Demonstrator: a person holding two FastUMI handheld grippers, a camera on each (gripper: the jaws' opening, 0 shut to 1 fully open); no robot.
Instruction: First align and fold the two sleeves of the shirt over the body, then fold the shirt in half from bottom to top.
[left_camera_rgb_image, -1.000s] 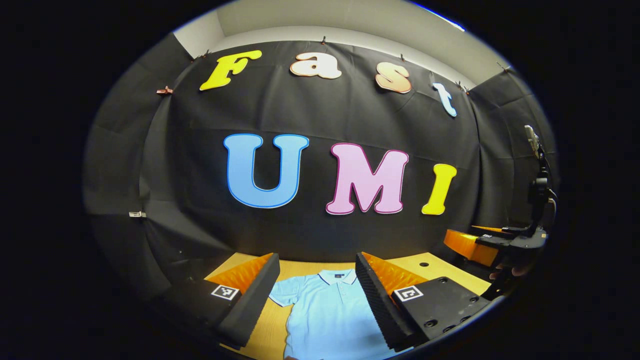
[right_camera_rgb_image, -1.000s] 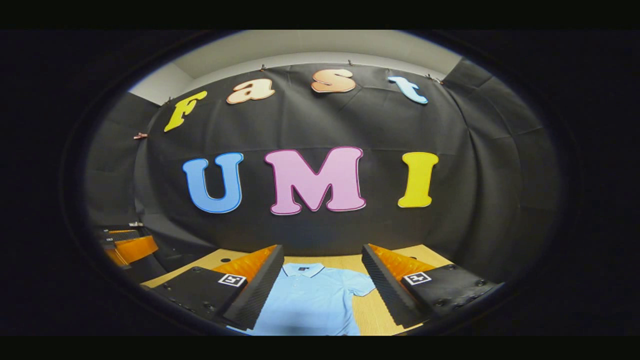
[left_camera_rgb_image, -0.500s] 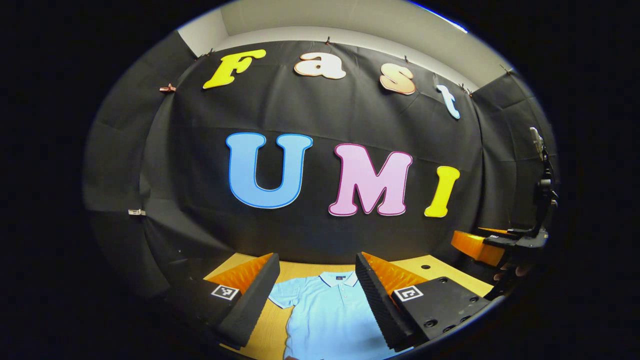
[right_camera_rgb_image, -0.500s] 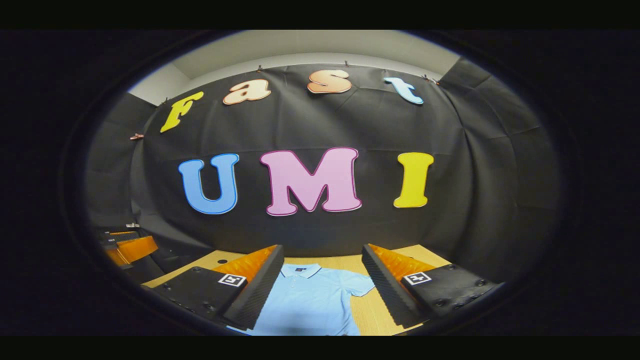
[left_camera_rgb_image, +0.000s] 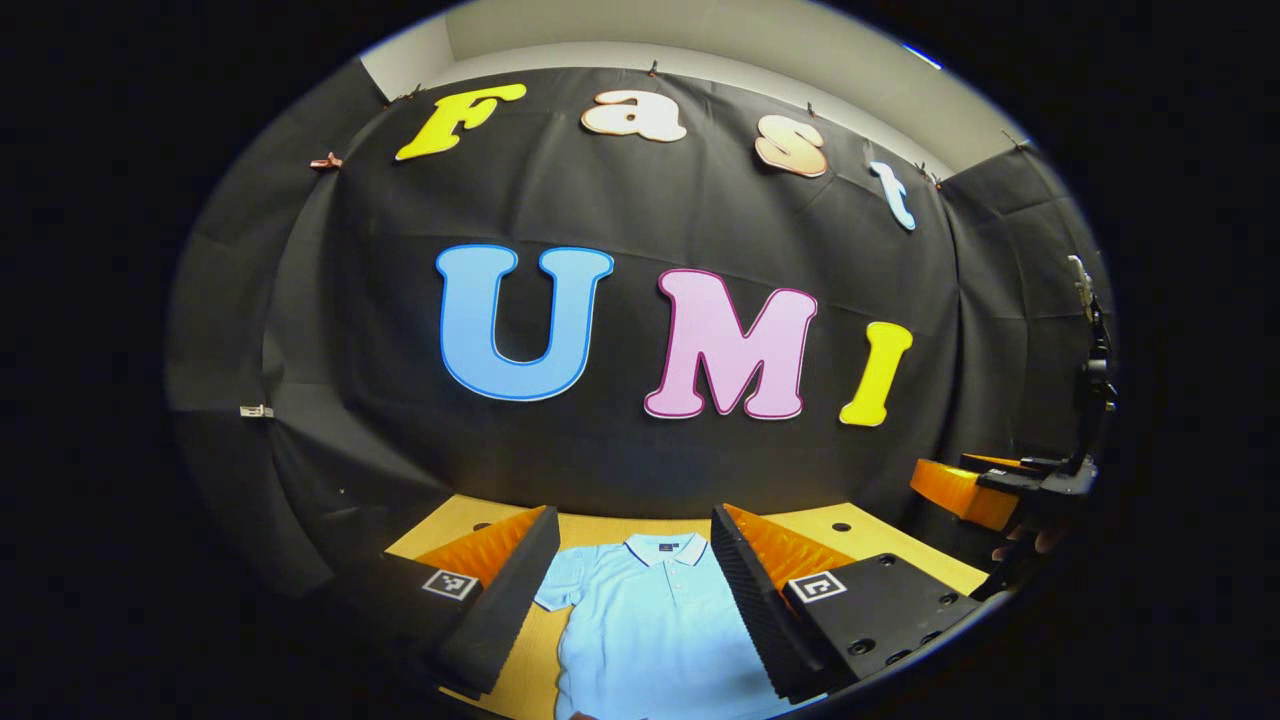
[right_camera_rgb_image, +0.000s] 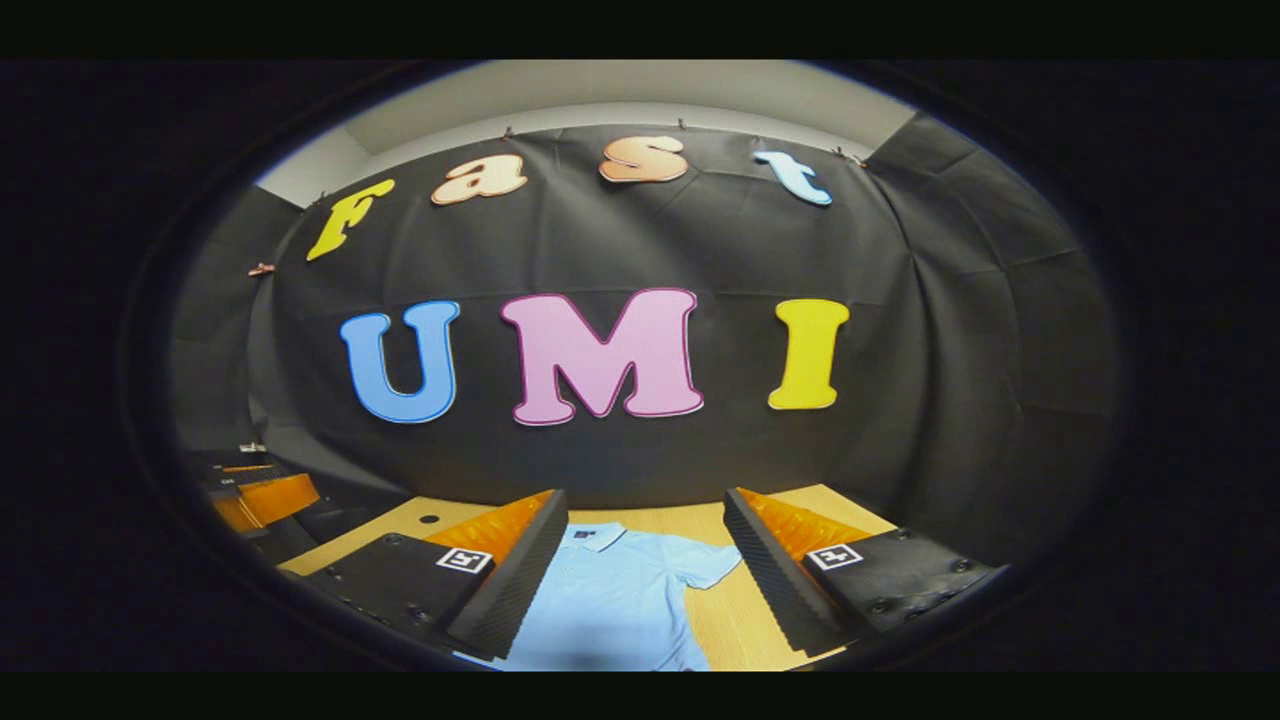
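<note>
Left gripper view: left gripper (left_camera_rgb_image: 635, 560) open above the shirt (left_camera_rgb_image: 650, 630). Right gripper (right_camera_rgb_image: 645, 545) open too; shirt flat on table (right_camera_rgb_image: 725, 625)

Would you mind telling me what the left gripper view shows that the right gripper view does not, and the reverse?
The left gripper view alone gives the shirt's sleeve on the image-left side, plus the right gripper with a hand at the far right. The right gripper view alone gives the other sleeve and the left gripper at the far left. Both share the light blue shirt, lying flat and unfolded on the wooden table, framed by open fingers.
</note>
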